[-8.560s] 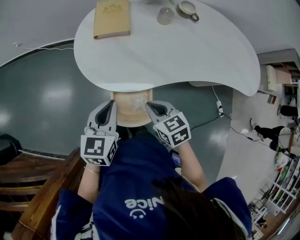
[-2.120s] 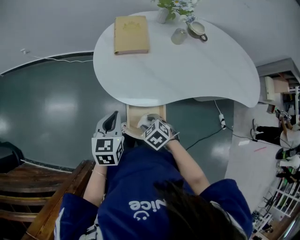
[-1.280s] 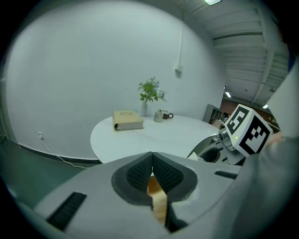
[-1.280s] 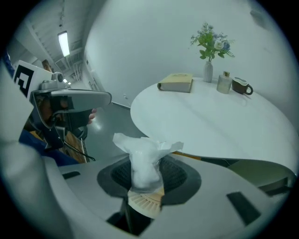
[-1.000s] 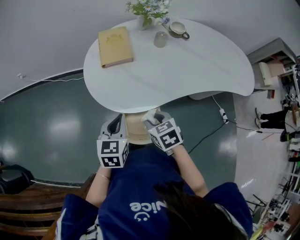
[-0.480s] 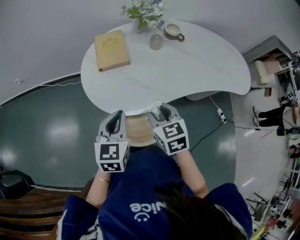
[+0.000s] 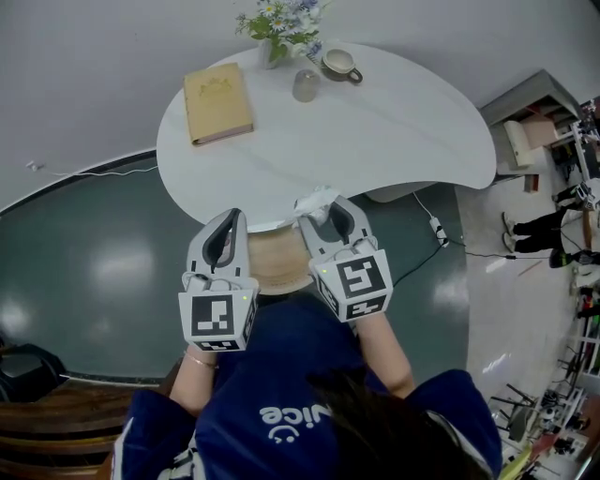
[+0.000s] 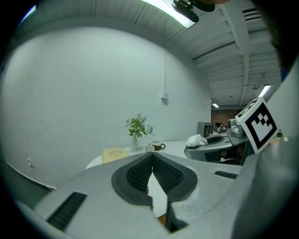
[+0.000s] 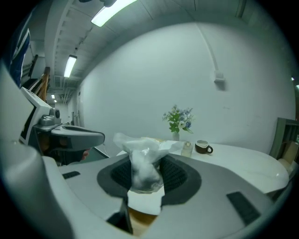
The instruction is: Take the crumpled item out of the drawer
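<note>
Pinching the crumpled plastic wrapper [image 9: 142, 163] between their pads, the right tongs [image 7: 325, 208] hold it above the open drawer [image 7: 272, 267], at the counter [image 7: 394, 131] edge. Removal looks done, with only the setting down left. Its long axis stands roughly upright, flared end uppermost; the left tongs [image 8: 152, 163] are pressed together, empty.

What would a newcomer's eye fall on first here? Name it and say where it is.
The crumpled white plastic item stands out, clamped in the right hand-held gripper at the white table's near edge, by the wooden drawer sticking out beneath. Beside it, the left hand-held gripper is shut and empty. On the table's far side sit a tan book and a vase of flowers.
</note>
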